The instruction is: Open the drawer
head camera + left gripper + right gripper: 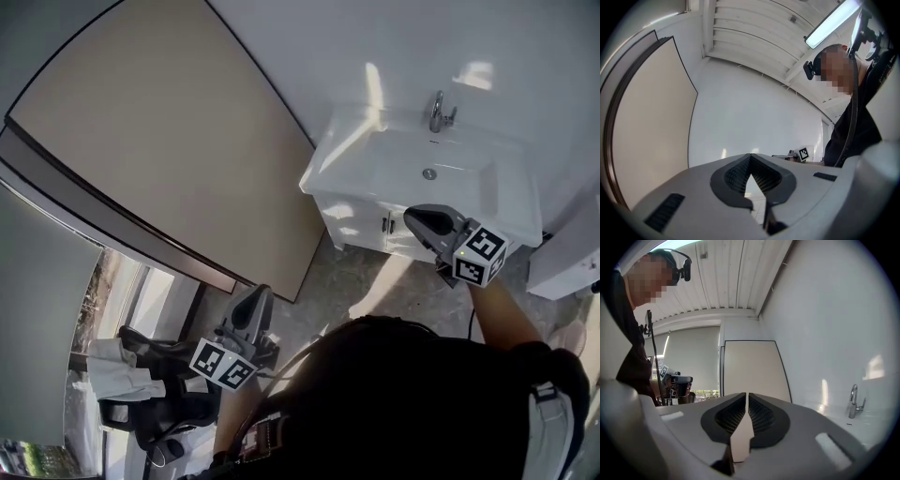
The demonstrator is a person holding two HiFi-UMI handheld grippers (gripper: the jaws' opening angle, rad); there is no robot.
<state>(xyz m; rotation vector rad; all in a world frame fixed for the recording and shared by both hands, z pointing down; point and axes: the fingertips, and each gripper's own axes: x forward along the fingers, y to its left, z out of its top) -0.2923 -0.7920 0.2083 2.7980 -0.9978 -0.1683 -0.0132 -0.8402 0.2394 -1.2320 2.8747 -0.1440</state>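
Left gripper [750,158] and right gripper [748,395], ribbed black pads [761,416] together, both empty; glossy white rectangular basin [337,155], chrome tap [438,111].

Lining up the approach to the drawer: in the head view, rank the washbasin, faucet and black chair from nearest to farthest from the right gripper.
1. Washbasin: its front edge lies right beside the right gripper.
2. Faucet: at the back of the basin, beyond the bowl.
3. Black chair: across the floor, at the view's lower left.
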